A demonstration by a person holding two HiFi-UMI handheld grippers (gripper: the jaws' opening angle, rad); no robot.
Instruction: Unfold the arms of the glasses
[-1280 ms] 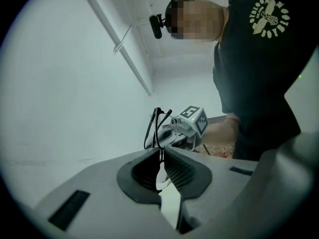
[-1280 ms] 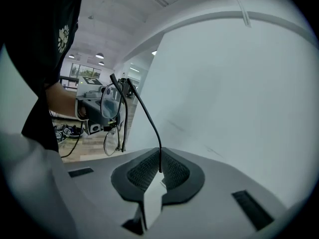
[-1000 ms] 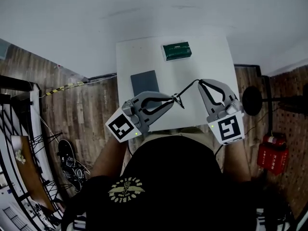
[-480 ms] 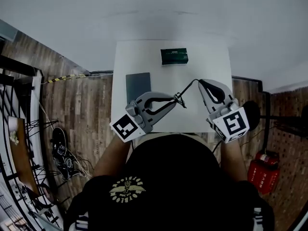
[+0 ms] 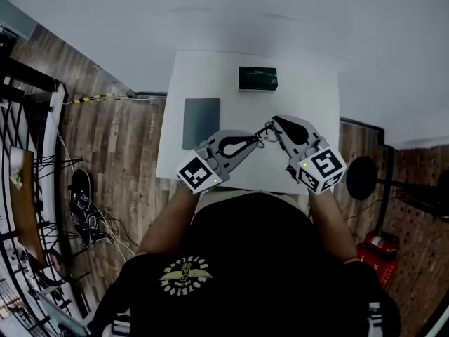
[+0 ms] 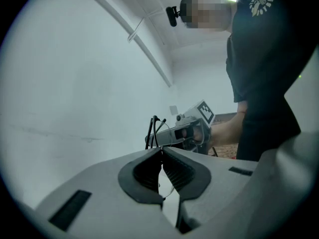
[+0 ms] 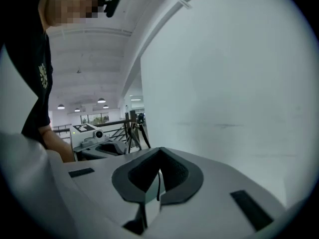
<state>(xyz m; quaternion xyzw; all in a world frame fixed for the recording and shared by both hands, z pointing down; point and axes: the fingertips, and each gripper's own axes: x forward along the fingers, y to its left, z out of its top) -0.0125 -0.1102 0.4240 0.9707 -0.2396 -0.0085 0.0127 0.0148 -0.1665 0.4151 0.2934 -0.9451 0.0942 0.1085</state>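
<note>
the glasses [image 5: 265, 130] are held over the near middle of the white tabletop [image 5: 316, 93], spanning the short gap between the two tips. the left tongs [image 5: 257, 138] are pressed together on a thin wire part of the frame. the right tongs [image 5: 274, 124] have just been closing and pinch a thin dark arm. in the left gripper view the dark frame stands roughly upright just past the tips. from the head view its long axis is too small to read. a dark green box [image 5: 257, 78] lies shut at the far edge, its contents unseen. a grey pad [image 5: 201, 121] lies nearer, at the left.
</note>
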